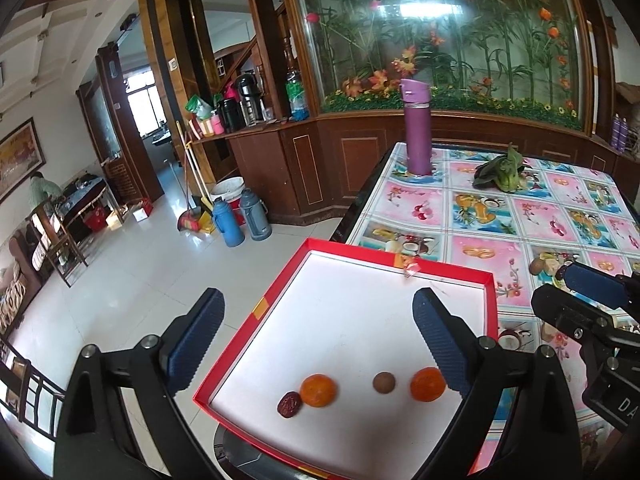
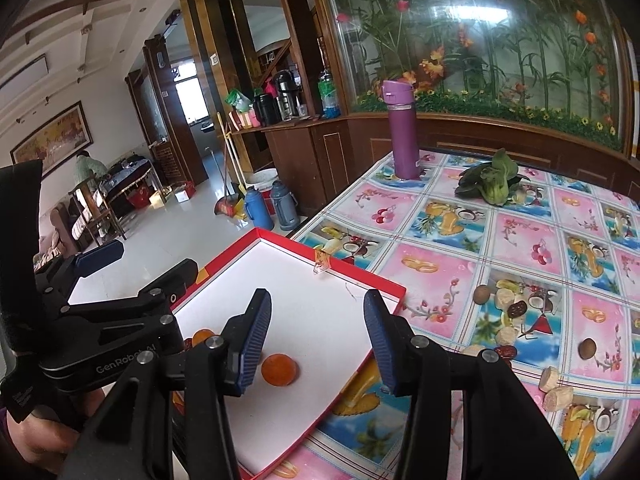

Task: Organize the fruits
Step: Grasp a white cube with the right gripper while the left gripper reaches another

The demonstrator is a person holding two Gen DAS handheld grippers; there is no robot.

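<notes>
I am at a table (image 2: 520, 240) with a bright cloth full of fruit pictures, pink and blue squares. Behind it stands a big glass wall (image 1: 440, 32) with fake flowers and green stalks. A purple bottle (image 1: 418, 128) stands upright near the far left corner of the tabletop, and a bunch of green leaves (image 1: 502, 174) lies near the far edge. The floor is shiny white, with two blue jugs (image 1: 242, 220) on it.

A red box (image 1: 280, 300) with a white inside sits at the near left corner of the tabletop and sticks out over the edge. In it lie two orange fruits (image 1: 318, 390), a small brown round fruit (image 1: 384, 382) between them, and a dark red date (image 1: 289, 404) touching the left orange one.

My left gripper (image 1: 316, 340) is wide open over the box and holds nothing. My right gripper (image 2: 318, 340) is open too, empty, over the box's right edge. More small brown fruits (image 2: 482, 294) and pale pieces lie on the cloth to the right.
</notes>
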